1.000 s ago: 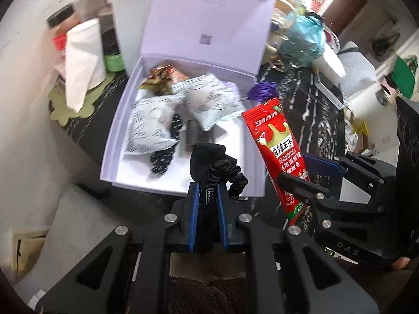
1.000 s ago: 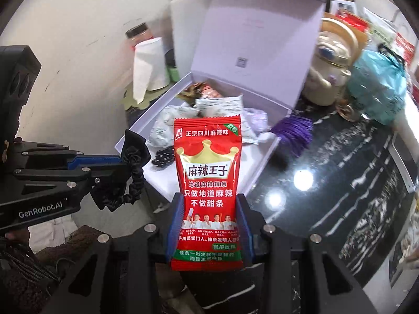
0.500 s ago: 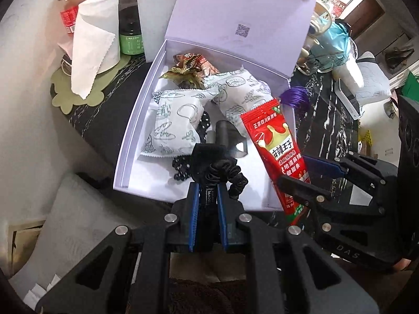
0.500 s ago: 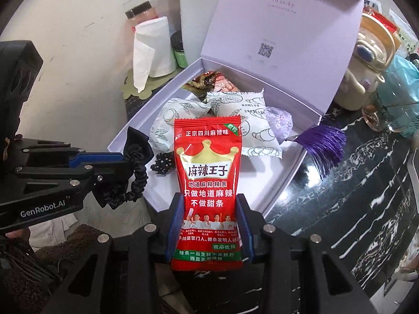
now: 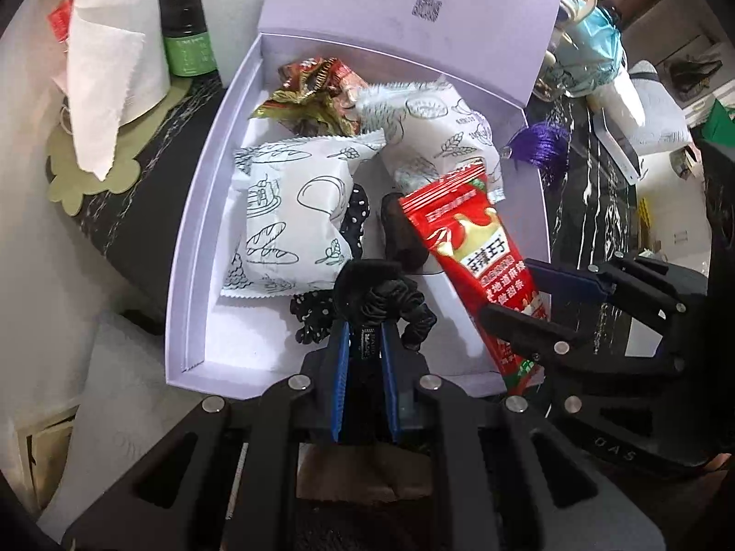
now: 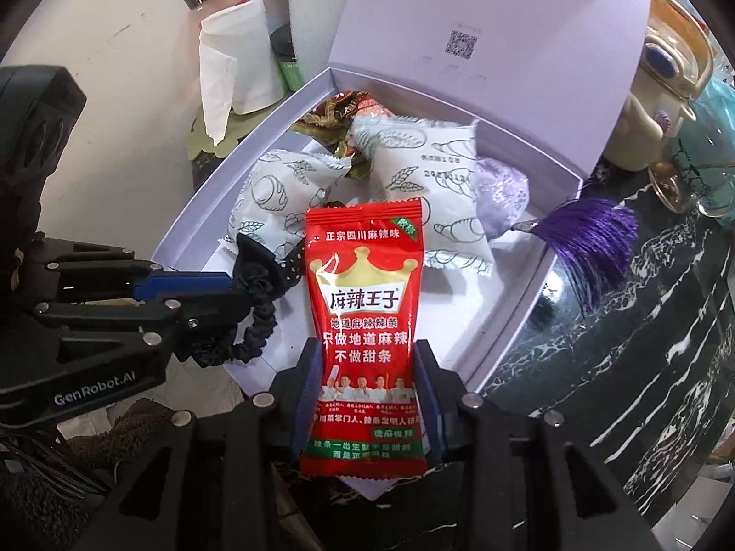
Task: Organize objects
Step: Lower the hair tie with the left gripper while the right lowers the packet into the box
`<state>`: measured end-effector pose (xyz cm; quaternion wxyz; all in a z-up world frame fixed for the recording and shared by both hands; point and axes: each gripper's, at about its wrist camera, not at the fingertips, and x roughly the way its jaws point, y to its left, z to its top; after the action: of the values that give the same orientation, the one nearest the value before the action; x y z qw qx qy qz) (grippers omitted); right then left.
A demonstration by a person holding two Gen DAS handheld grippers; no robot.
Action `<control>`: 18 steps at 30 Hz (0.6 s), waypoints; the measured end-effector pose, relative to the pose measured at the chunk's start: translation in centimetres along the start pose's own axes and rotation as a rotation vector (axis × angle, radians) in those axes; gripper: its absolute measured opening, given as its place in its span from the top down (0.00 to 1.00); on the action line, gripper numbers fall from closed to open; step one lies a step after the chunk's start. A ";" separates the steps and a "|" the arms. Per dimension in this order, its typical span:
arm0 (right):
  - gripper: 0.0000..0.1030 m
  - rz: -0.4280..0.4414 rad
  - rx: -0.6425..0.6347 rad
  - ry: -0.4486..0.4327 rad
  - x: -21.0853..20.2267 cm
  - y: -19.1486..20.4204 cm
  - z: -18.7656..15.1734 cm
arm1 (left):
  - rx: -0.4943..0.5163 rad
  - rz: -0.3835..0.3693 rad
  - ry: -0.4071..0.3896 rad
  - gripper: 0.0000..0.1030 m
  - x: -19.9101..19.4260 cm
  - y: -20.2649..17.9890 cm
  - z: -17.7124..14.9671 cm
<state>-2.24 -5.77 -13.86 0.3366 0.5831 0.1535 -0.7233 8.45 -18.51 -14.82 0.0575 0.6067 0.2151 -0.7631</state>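
An open lilac box (image 5: 193, 248) (image 6: 523, 321) with its lid up holds two white bread packets (image 5: 294, 225) (image 6: 427, 160), a brown-red snack wrapper (image 5: 317, 92), a polka-dot scrunchie (image 5: 312, 321) and a dark object (image 5: 399, 238). My left gripper (image 5: 365, 335) (image 6: 229, 294) is shut on a black scrunchie (image 5: 381, 294) (image 6: 257, 321) above the box's near edge. My right gripper (image 6: 367, 376) (image 5: 528, 294) is shut on a red snack packet (image 6: 365, 317) (image 5: 477, 257), held above the box's near right corner.
A purple tassel (image 6: 592, 238) (image 5: 537, 142) hangs over the box's right wall onto the black marble table (image 6: 643, 349). A paper towel roll (image 5: 105, 59), a green-labelled bottle (image 5: 186, 23) and a jar stand at the left. A teapot (image 6: 661, 92) and a teal bag (image 5: 592, 41) sit at the right.
Both grippers have moved forward and down toward the box, each with its item held. The box contents look larger and closer; nothing was let go.
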 end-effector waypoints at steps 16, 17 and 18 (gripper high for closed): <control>0.62 0.042 -0.016 -0.007 1.4 0.1 0.0 | -0.009 -0.016 0.084 0.87 5.0 -0.1 1.1; 0.62 0.045 -0.018 -0.008 1.5 0.1 0.0 | -0.009 -0.016 0.087 0.87 5.3 -0.2 1.2; 0.61 0.049 -0.017 -0.010 1.5 0.1 0.0 | -0.007 -0.014 0.087 0.87 5.5 -0.3 1.3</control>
<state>-2.32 -6.24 -15.25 0.3601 0.5800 0.1436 -0.7164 5.80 -17.77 -19.73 0.0447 0.6377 0.2244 -0.7355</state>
